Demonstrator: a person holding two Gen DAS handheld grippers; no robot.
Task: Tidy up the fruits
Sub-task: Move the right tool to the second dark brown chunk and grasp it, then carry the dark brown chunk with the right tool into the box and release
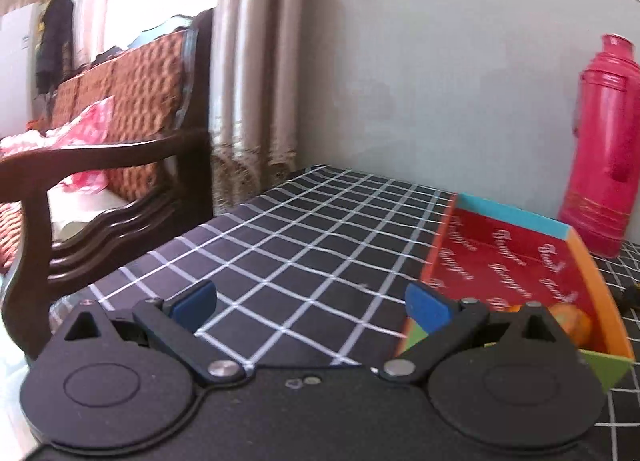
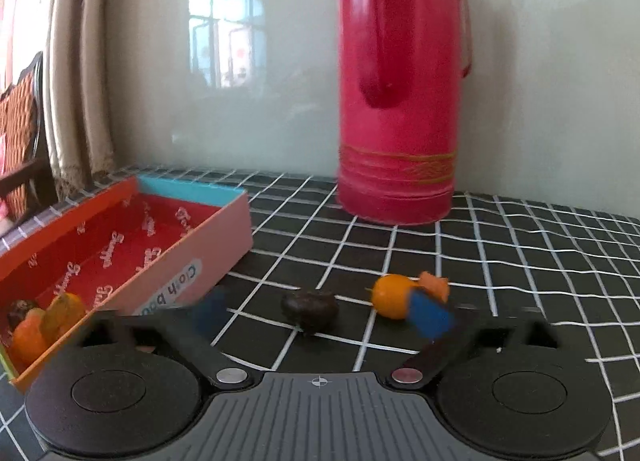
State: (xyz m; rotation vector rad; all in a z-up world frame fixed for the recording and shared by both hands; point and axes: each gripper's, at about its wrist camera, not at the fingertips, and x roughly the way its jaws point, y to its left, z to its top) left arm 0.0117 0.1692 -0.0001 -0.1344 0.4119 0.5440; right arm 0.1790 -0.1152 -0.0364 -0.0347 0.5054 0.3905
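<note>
A black checked tablecloth (image 2: 500, 245) meets a grey wall (image 1: 440, 81). Three fruits (image 2: 390, 297) lie loose beside the box (image 2: 192, 245), about three inside. Left gripper (image 1: 310, 303) and right gripper (image 2: 320, 311) gape empty.

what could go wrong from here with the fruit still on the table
The dark fruit and orange fruit lie loose and close together between the open right gripper's fingers; closing on one could nudge the other away. The tall pink flask stands just behind them and could be bumped. The box holds fruit only at its near end, which could crowd.
</note>
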